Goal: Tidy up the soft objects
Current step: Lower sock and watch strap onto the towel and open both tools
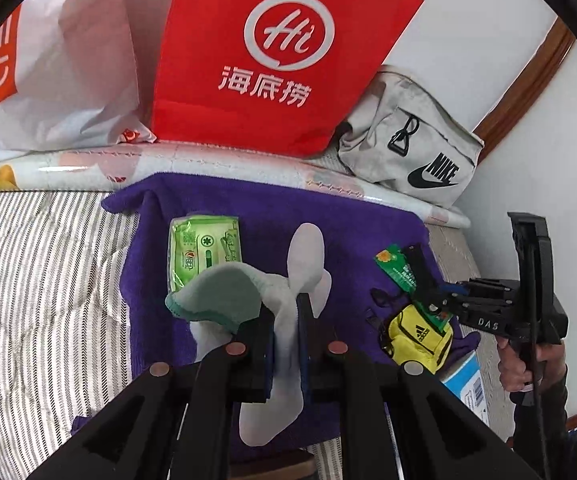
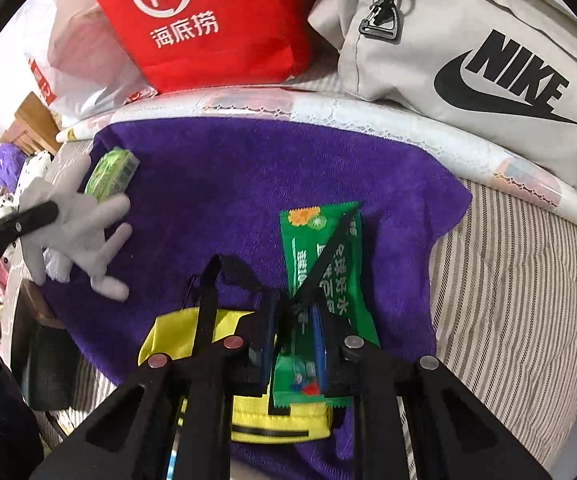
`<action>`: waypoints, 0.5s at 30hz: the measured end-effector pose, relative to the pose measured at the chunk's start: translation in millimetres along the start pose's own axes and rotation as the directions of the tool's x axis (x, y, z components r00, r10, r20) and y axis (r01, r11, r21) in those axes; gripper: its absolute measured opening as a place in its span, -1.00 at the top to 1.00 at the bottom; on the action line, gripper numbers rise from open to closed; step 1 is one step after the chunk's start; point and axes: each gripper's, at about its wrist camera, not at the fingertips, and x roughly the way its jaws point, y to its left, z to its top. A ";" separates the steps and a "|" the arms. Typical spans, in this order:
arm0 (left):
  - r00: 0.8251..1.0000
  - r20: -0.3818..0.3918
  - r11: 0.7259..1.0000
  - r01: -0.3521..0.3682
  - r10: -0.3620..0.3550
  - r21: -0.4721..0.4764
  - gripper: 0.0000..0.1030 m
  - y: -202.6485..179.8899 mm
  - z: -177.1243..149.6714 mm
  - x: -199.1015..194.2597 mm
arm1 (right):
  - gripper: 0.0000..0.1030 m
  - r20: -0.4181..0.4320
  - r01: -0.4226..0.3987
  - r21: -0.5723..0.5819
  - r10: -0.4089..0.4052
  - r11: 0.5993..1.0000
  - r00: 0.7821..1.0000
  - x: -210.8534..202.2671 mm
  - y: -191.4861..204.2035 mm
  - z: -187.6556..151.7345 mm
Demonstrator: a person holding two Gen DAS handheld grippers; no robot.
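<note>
Partly hidden behind the left gripper, a white knit glove hangs with its lower end cut off by the black fingers; the jaws are pressed together on its middle, and its teal-edged cuff flops to the left over a light green tissue packet. In the right wrist view the glove's fingers splay out over the left side of a purple towel, which lies spread on a striped bedcover. The right gripper is clamped on a green snack wrapper (its printed text is too blurred to read), and the wrapper's lower end lies over a small yellow Adidas pouch with a black strap; whether the pads also catch that strap is hard to tell. A hand on the right gripper's handle shows at the left wrist view's edge, largely cropped. Behind the towel stand a red Haidilao bag, a white Miniso bag and a grey Nike bag, all cut off by the round frame.
</note>
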 end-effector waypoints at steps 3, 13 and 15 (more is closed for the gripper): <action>1.000 -0.016 1.000 -0.005 0.005 -0.002 0.81 1.1 0.1 5.9 | 0.68 0.001 0.008 -0.015 -0.008 1.000 1.000 1.8 1.0 2.6; 0.999 -0.050 1.000 -0.013 0.013 0.001 0.42 -0.1 0.6 17.2 | 0.48 0.018 0.012 -0.042 -0.012 0.999 1.000 -5.1 2.8 -0.2; 0.998 -0.062 1.000 -0.030 0.030 -0.005 -0.24 -0.5 1.4 16.2 | 0.19 0.038 0.016 -0.046 -0.014 0.999 0.999 -11.2 3.2 -2.7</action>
